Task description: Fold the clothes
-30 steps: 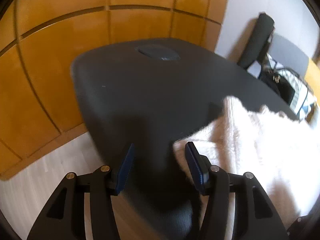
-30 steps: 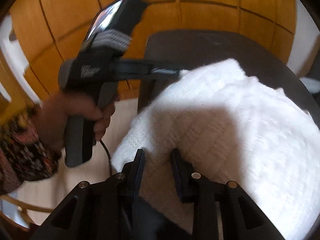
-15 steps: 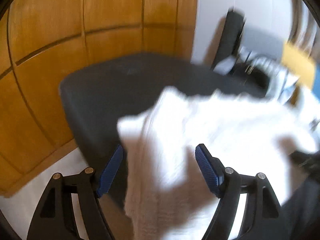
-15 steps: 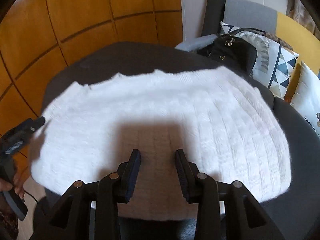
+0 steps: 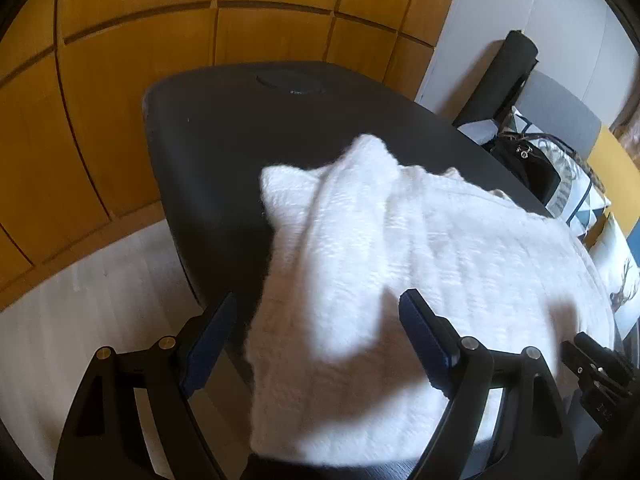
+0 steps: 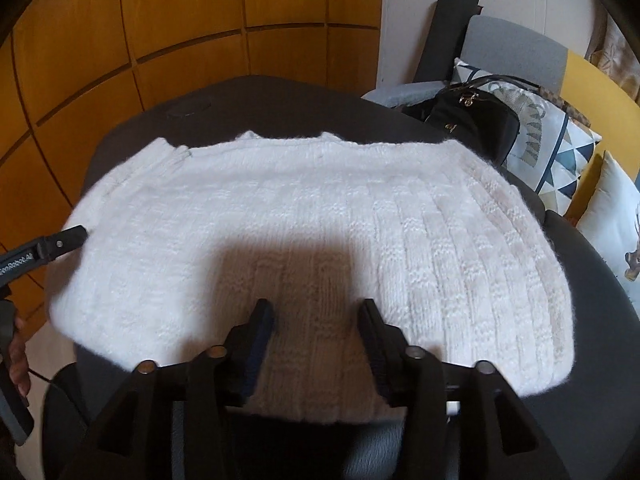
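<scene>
A white knitted sweater (image 6: pixel 320 224) lies folded and spread flat on the dark round-cornered table (image 6: pixel 280 96). My right gripper (image 6: pixel 316 332) hovers over its near edge; its jaws are opening and the pads stand clear of the knit. My left gripper (image 5: pixel 318 336) is above the sweater (image 5: pixel 400 264) at its left end, where a fold makes a raised ridge. Its jaws are opening wide, and the fabric lies under the gap without being pinched. A fingertip of the left gripper (image 6: pixel 60 242) pokes in at the sweater's left edge, held by a hand (image 6: pixel 16 364).
Wooden wall panels (image 5: pixel 120 80) close in behind and to the left of the table. A pale floor (image 5: pixel 80 312) lies beside its left edge. To the right stand a grey chair (image 6: pixel 512 48), a black handbag (image 6: pixel 468 124) and patterned cushions (image 6: pixel 560 152).
The sweater has gone from lifted and bunched to lying flat. Both grippers' jaws have widened. The left gripper moved from the bare table over the sweater's end; the right view swung right.
</scene>
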The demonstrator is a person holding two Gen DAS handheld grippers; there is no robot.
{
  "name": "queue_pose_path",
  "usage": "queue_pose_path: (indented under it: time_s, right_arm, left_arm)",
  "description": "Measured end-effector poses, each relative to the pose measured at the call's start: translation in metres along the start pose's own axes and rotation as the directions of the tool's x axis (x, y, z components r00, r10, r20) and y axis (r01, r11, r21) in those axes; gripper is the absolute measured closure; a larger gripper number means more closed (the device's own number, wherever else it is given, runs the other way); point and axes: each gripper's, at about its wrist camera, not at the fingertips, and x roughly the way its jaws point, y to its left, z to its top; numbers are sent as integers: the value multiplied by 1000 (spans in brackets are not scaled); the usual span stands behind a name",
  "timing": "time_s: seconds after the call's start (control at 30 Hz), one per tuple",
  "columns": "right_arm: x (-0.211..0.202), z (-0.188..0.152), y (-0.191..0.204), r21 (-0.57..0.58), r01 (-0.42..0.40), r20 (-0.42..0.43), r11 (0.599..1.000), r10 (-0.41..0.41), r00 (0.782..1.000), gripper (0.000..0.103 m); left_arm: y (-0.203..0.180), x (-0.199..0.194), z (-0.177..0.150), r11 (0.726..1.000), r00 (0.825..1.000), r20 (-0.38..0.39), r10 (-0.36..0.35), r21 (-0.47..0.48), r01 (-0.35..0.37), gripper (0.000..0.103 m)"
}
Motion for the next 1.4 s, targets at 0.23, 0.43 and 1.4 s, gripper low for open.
queue_pose_path:
  time_s: [0.23,0.43,1.4]
  right_arm:
    - [-40,-7,4,114,-30,65,993,23,998,19]
    - [-77,-12,14,118,49,110,992,-63,992,17]
    - [-145,-27,37,138,229,188,964,-253,949,14]
  left_arm:
    - [-38,-37,2,997,999,41,36,66,-39,17]
    - [-62,-67,-4,990,994,78,75,114,-84,17]
    - [-93,-139,-29,980,991,129,30,191,-54,17]
